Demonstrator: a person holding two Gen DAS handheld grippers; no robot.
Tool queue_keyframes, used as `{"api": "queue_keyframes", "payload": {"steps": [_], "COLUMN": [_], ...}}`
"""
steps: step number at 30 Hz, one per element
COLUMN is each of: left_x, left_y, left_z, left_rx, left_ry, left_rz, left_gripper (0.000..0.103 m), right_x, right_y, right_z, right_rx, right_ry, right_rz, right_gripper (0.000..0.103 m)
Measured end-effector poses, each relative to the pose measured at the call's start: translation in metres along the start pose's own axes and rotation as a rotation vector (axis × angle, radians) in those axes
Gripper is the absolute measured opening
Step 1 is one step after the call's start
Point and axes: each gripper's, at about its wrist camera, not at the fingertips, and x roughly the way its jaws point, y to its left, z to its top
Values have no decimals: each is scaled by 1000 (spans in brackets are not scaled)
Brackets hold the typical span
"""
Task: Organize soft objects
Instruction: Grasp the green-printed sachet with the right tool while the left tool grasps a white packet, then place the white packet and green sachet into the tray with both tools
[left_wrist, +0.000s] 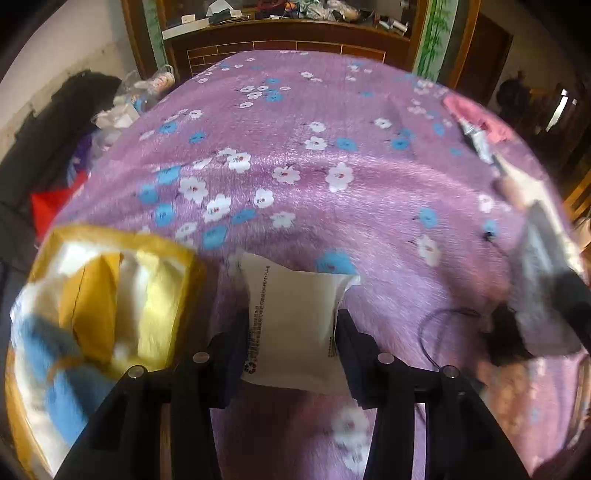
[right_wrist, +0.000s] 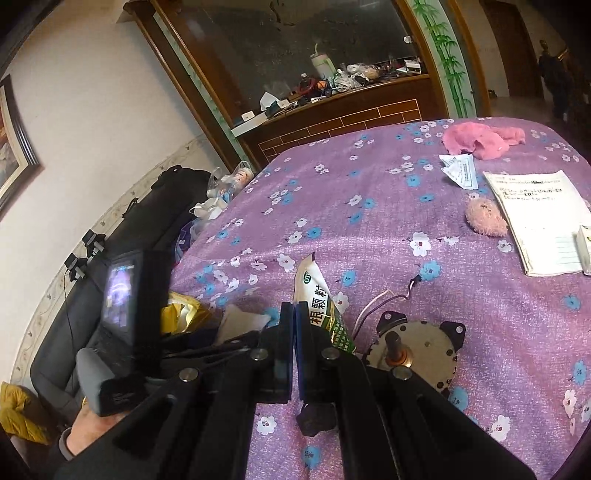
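My left gripper (left_wrist: 291, 325) is shut on a white soft packet (left_wrist: 291, 325) with small black print, held just above the purple flowered cloth (left_wrist: 314, 166). A yellow-rimmed box (left_wrist: 99, 295) with yellow, white and blue soft items sits just left of it. My right gripper (right_wrist: 295, 317) has its jaws pressed together, with a green and white sachet (right_wrist: 321, 302) standing against its right finger. Farther off lie a pink fluffy cloth (right_wrist: 476, 140) and a small pink plush (right_wrist: 485, 218). The left gripper and its camera (right_wrist: 125, 295) show at the left in the right wrist view.
A round metal motor (right_wrist: 417, 354) with wires lies right of my right gripper. A notebook (right_wrist: 543, 221) and a crumpled slip (right_wrist: 460, 170) lie at the right. A dark sofa (right_wrist: 110, 266) stands left of the table, a cluttered wooden shelf (right_wrist: 332, 96) behind it.
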Motion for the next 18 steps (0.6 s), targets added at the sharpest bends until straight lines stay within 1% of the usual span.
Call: {"api": "queue_keyframes", "payload": {"steps": [2,6,8,10,12,14,18], "left_x": [-15,-50,-77,-103,-124,-142,-171], "left_y": [4,14,24,34,45,59,96], "left_z": [-13,-45,-67,-89,-107,-121,-136], "left_rx": [-8,-62,-104,-143,-176,-211,-276], "left_ry": [-17,-58,-107,-162,-208,-248,-300], "left_rz": [-36,-123,-164,-193,-187,-153,-99], "left_gripper": [48,48,48,48,48,48,48], "right_x": [0,-1,-1,-2,-3,-1,1], "right_y": [1,8,13,24,36,48,68], "right_z": [0,-4,-5,-9,-14,-20,-34], "right_rx": [-3,-21,-37,-79,-128,-176,-250], "right_ry": [2,7,15,16,16,28,54], "right_rz": [3,56,93,115,134,146,172], "right_gripper": [1,1,1,1,1,1,1]}}
